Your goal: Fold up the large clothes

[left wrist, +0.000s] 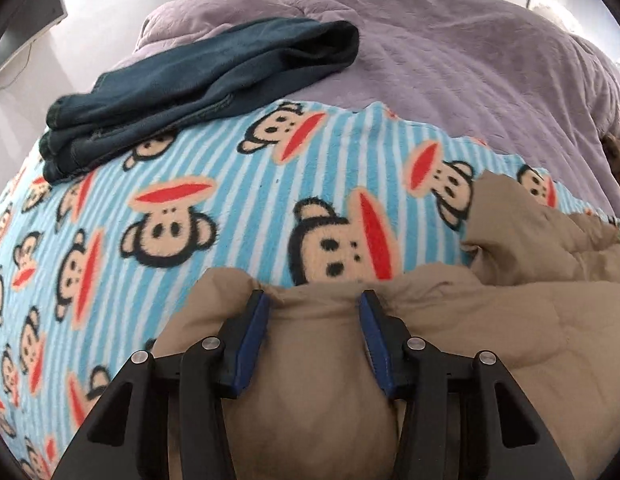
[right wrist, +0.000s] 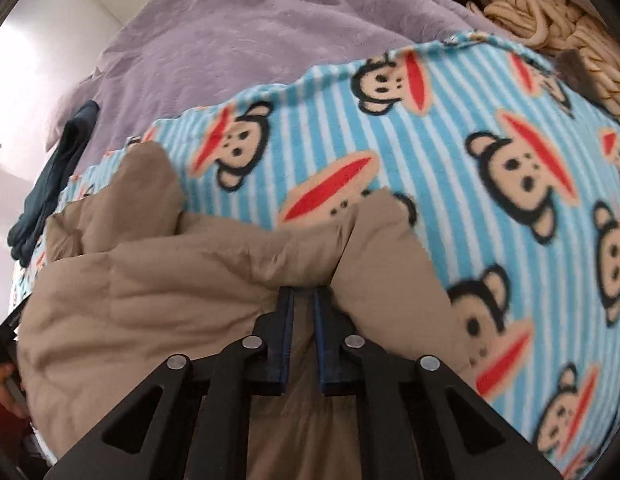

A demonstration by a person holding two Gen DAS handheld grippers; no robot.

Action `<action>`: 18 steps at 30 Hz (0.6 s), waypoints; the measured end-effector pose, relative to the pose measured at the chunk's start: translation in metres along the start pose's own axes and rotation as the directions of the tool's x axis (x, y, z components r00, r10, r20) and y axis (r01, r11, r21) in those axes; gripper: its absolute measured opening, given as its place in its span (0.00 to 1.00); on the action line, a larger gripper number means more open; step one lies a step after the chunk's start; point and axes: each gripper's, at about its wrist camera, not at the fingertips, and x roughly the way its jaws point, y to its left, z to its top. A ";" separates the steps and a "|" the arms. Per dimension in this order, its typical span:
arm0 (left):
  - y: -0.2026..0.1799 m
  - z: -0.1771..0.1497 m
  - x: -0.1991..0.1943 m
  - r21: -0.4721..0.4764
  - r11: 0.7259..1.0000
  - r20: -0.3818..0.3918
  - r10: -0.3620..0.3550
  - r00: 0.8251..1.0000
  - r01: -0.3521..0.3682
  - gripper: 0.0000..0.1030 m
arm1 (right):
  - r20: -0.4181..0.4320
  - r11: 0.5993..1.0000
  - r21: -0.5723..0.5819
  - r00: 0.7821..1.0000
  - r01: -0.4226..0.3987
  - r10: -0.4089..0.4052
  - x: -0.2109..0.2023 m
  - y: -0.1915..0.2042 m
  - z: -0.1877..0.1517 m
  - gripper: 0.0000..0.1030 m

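1. Left wrist view: we hold our left gripper [left wrist: 314,300] pointing steeply down at the bed, its blue pads [left wrist: 252,340] set partway apart with a thick bulge of the tan padded garment [left wrist: 310,380] filling the gap; both pads press on it, so it is grasped.
2. Right wrist view: our right gripper [right wrist: 303,300] also tips steeply down, its fingers nearly together and clenched on a thin pinched fold of the tan padded garment [right wrist: 150,300].
3. We see the garment lying bunched on the monkey-print fleece blanket [left wrist: 190,168], at its near edge, spread between the two grippers.
4. A folded dark blue garment [left wrist: 198,80] rests at the blanket's far left, partly on the purple cover [left wrist: 470,60].
5. A hand [right wrist: 8,384] shows at the right wrist view's left edge.
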 end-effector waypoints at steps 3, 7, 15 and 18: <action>0.000 0.001 0.008 -0.018 1.000 0.000 -0.010 1.000 0.010 0.49 | 0.015 1.000 0.018 1.000 -0.017 0.016 0.012 -0.008 -0.001 0.04; 0.002 0.004 0.013 -0.020 1.000 -0.010 0.002 1.000 -0.002 0.49 | 0.019 0.998 0.045 0.999 -0.040 0.039 0.018 -0.013 -0.002 0.03; 0.020 0.009 -0.037 -0.016 1.000 0.036 0.006 0.999 -0.006 0.49 | 0.017 0.999 0.031 0.999 0.037 -0.038 -0.009 -0.005 0.000 0.09; 0.029 0.003 -0.059 -0.005 1.000 0.061 0.011 0.998 -0.011 0.49 | 0.059 0.996 0.015 0.994 0.087 -0.088 -0.030 -0.003 -0.004 0.10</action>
